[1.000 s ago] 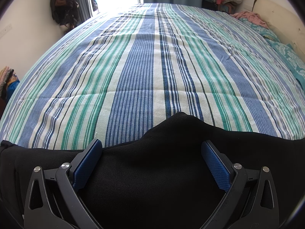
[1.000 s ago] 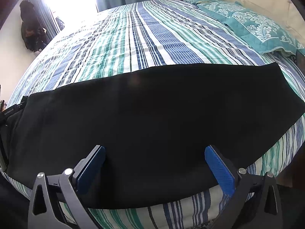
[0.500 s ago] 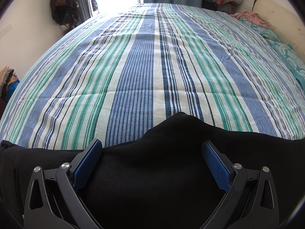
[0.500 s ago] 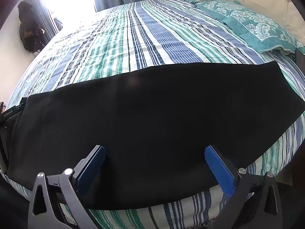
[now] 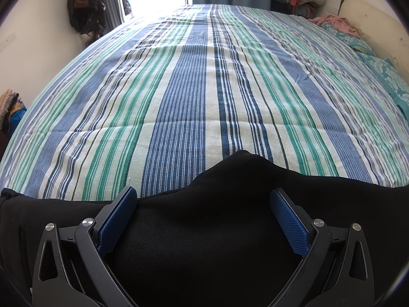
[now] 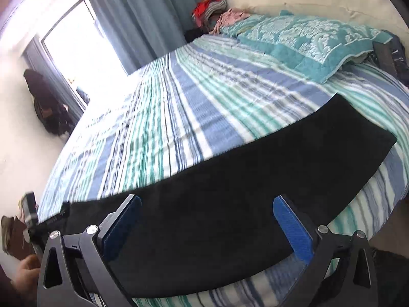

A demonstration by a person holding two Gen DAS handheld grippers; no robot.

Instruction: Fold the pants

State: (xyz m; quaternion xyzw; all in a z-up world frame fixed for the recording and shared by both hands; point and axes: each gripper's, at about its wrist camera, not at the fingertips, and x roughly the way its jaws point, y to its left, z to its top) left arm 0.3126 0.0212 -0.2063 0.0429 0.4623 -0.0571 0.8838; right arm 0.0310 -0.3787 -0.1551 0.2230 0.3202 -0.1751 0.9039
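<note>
Black pants (image 6: 230, 204) lie flat as a long band along the near edge of the bed (image 5: 204, 89), one end reaching toward the teal pillow (image 6: 306, 43). Left claw (image 5: 203, 220) spread wide, gripping nothing, over a raised peak in the pants' far edge. Right claw (image 6: 207, 226) also released, fingers wide apart above the cloth; view motion-blurred. Striped bedspread beyond the pants' far edge lies bare across to the window (image 6: 76, 43).

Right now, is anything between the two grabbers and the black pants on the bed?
Nothing visible. The black pants lie flat on the striped bedsheet, directly under the open left gripper and the open right gripper. The teal pillow sits far off.
</note>
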